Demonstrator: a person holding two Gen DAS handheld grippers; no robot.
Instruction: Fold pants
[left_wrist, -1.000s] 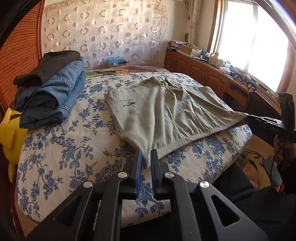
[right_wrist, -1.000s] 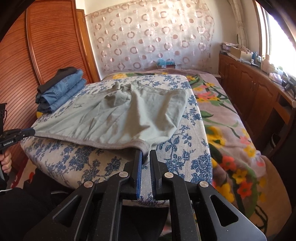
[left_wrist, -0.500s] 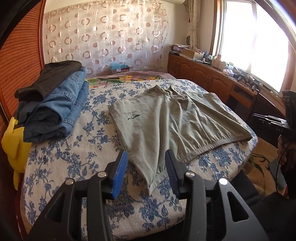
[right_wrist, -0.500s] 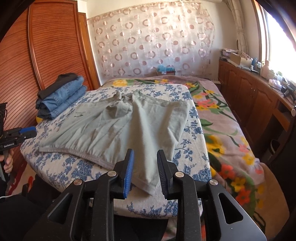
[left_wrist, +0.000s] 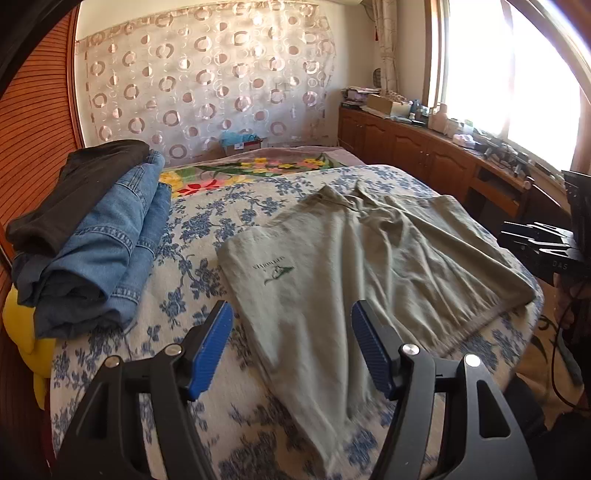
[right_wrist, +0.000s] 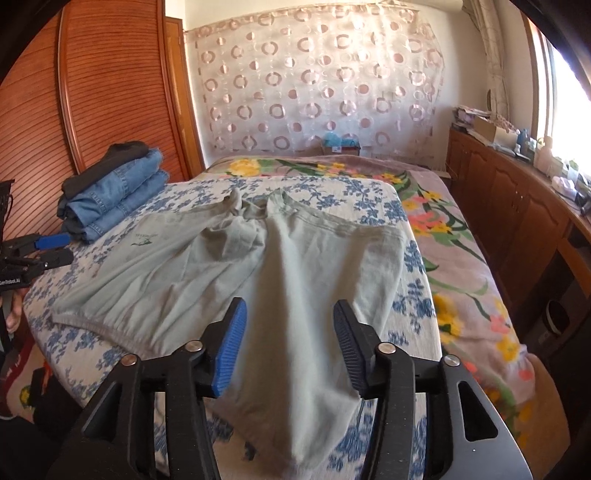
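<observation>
A pair of pale green shorts (left_wrist: 354, 273) lies spread flat on the blue-flowered bed cover (left_wrist: 192, 229), with a small dark logo on one leg. It also shows in the right wrist view (right_wrist: 280, 280). My left gripper (left_wrist: 291, 343) is open and empty, above the near left corner of the shorts. My right gripper (right_wrist: 290, 347) is open and empty, above the near right corner, which hangs over the bed's edge. Each gripper shows at the edge of the other's view, the right one (left_wrist: 539, 247) and the left one (right_wrist: 40, 251).
A stack of folded jeans and dark clothes (left_wrist: 92, 236) lies on the bed's left side by a wooden slatted wardrobe (right_wrist: 96, 88). A yellow object (left_wrist: 26, 336) sits below the stack. Wooden cabinets with clutter (left_wrist: 424, 147) run under the window on the right.
Both grippers were shut on the shorts' near corners, holding them taut. They have opened wide and let go, and the shorts now lie flat on the bed.
</observation>
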